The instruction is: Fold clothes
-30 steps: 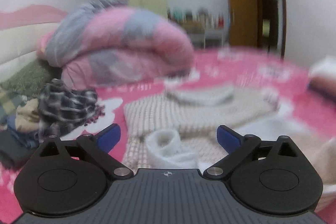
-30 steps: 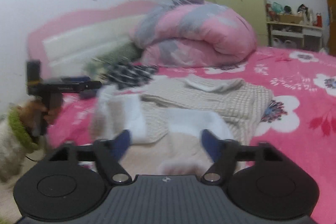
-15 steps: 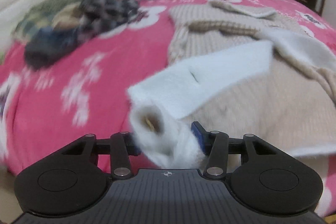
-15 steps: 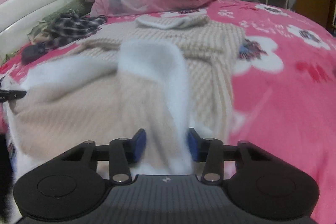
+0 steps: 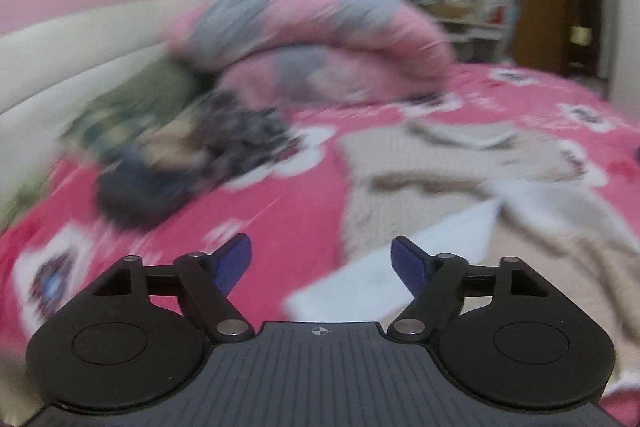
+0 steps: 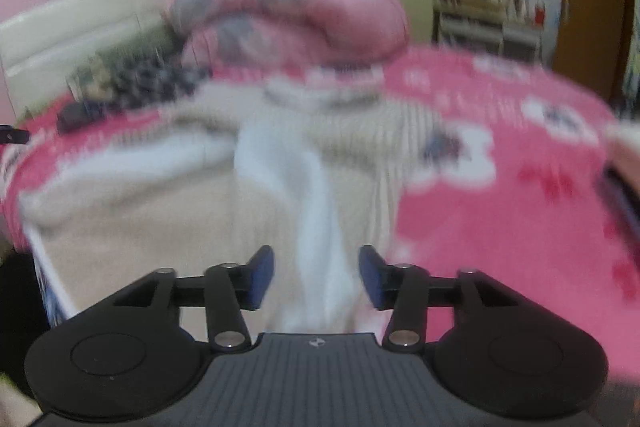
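Left wrist view: left gripper (image 5: 320, 259) opening wide, jaws gripping nothing, above pink floral bedsheet (image 5: 256, 219); beige ribbed knit sweater with white fleece lining (image 5: 460, 187) lying spread, unfolded.

Right wrist view: right gripper (image 6: 316, 277) opening partway, white sleeve (image 6: 316, 235) passing between jaws, pads apparently clear. Folding barely beginning.

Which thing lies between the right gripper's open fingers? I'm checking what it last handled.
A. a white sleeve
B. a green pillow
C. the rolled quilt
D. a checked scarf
A: in the right wrist view the white sleeve runs down between the fingers of the right gripper, whose jaws have just been opening and stand clear of it.
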Tool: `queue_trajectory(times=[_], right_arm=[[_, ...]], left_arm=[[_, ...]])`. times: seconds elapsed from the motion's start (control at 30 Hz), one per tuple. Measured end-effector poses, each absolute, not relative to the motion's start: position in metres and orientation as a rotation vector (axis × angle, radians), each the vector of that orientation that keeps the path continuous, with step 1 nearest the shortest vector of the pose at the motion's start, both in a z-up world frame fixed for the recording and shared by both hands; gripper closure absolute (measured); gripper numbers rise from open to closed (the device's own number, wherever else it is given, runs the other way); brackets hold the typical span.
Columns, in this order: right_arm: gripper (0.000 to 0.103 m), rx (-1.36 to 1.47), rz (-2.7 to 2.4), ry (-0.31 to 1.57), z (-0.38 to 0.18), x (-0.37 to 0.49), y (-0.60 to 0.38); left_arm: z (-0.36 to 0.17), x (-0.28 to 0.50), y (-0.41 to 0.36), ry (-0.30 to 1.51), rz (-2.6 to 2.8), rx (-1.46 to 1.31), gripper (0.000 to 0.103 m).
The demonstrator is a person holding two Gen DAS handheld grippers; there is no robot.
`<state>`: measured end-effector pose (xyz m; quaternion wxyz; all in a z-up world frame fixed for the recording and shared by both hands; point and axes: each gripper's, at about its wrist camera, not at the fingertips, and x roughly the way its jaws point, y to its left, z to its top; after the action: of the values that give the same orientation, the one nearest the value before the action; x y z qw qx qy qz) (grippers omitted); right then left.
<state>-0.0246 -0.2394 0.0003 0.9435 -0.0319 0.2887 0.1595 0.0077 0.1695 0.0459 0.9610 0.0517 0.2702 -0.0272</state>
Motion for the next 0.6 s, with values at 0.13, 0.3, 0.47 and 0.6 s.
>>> queue_trajectory(times=[0.13,0.3,0.47,0.6], right_arm=[[0.051,-0.08,0.373,0.54,0.009,0.031,-0.217],[0.052,0.134,0.365,0.666,-0.018,0.128,-0.208],[0.052,-0.093,0.289,0.657,-0.048,0.184,-0.184],[0.049,-0.4,0.335,0.641,-0.075,0.192,-0.16]], left_arm=[[0.026,0.072,0.125,0.59,-0.201,0.166,0.015],[-0.016,0.181,0.091,0.789,-0.233,0.066,0.024],[-0.049,0.218,0.042,0.672,-0.226,0.464,0.023],[-0.074,0.23,0.013,0.653,-0.27,0.681,0.022]])
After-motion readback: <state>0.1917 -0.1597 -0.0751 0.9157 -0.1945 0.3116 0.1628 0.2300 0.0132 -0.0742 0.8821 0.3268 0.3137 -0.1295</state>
